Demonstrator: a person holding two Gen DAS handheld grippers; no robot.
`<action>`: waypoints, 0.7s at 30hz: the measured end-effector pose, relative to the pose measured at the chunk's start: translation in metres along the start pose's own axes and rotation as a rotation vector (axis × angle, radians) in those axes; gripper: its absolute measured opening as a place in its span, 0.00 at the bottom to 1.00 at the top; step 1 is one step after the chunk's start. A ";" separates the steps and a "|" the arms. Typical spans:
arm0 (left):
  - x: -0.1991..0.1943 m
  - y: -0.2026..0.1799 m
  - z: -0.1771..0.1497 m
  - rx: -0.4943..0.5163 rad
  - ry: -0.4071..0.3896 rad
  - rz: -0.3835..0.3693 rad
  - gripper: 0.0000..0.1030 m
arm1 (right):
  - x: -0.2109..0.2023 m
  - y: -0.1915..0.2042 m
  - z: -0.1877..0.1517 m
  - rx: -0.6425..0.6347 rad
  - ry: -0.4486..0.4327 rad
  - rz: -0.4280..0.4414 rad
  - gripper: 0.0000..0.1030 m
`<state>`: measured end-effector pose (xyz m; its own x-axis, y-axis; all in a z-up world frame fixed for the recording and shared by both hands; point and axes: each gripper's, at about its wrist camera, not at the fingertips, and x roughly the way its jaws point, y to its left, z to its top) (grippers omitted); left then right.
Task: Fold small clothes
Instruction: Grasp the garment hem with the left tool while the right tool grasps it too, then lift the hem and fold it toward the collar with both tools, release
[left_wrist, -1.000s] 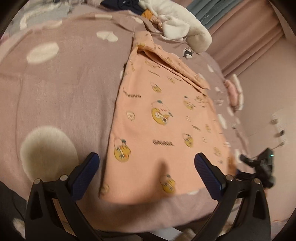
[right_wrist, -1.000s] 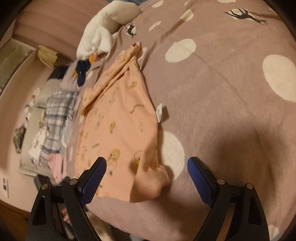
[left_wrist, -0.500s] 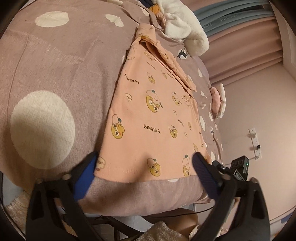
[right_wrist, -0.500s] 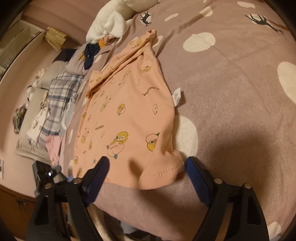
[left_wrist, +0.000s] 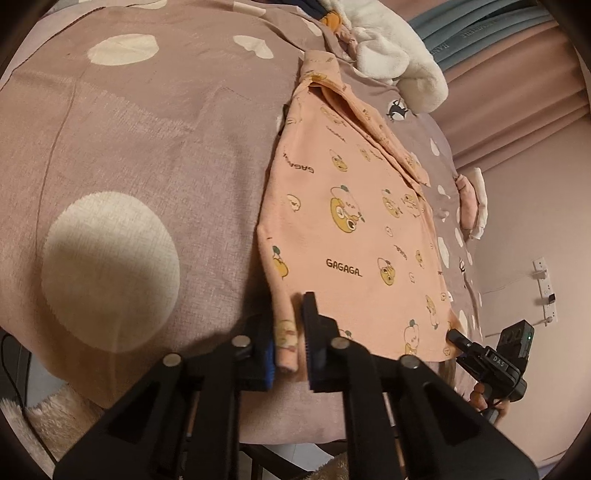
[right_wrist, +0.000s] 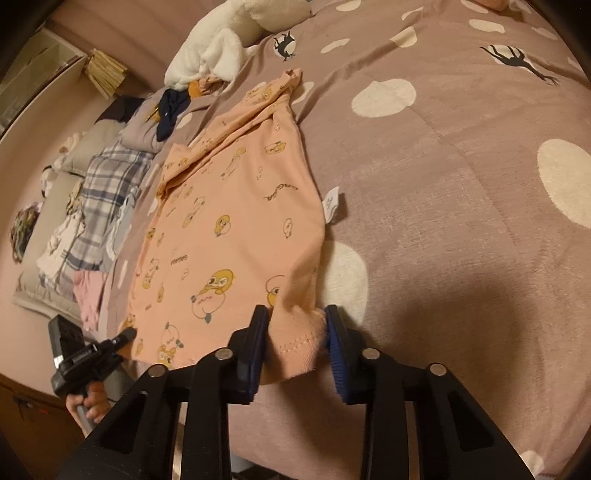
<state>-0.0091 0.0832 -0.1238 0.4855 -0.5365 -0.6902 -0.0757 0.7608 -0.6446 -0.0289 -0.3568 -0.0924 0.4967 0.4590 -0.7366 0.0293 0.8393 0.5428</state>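
Observation:
A small peach shirt (left_wrist: 354, 229) with yellow cartoon prints lies flat on the mauve spotted bedspread (left_wrist: 140, 147), its hem at the near bed edge. It also shows in the right wrist view (right_wrist: 229, 236). My left gripper (left_wrist: 290, 336) is shut on the shirt's near left hem corner. My right gripper (right_wrist: 295, 339) has its jaws closed in around the near right hem corner, pinching the bunched fabric. Each gripper shows at the edge of the other's view.
A white plush blanket (left_wrist: 391, 55) and dark clothes lie past the shirt's far end. A plaid garment (right_wrist: 99, 192) and other clothes are piled beside the bed. Curtains (left_wrist: 509, 74) hang at the back right. The bed edge drops off just below the hem.
Both grippers moved in to the shirt's hem corners and went from wide open to closed on the fabric.

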 end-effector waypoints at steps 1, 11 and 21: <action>0.000 0.001 0.000 -0.006 0.004 -0.005 0.07 | 0.000 -0.001 0.000 0.005 0.000 -0.004 0.32; -0.002 -0.009 0.002 0.006 -0.006 0.012 0.04 | -0.001 -0.010 0.002 0.058 -0.046 0.007 0.15; -0.010 -0.023 0.009 0.058 -0.043 0.008 0.03 | -0.011 -0.004 0.005 0.056 -0.118 0.057 0.12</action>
<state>-0.0041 0.0744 -0.0990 0.5225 -0.5146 -0.6798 -0.0299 0.7858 -0.6178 -0.0302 -0.3668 -0.0843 0.5977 0.4649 -0.6531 0.0448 0.7940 0.6063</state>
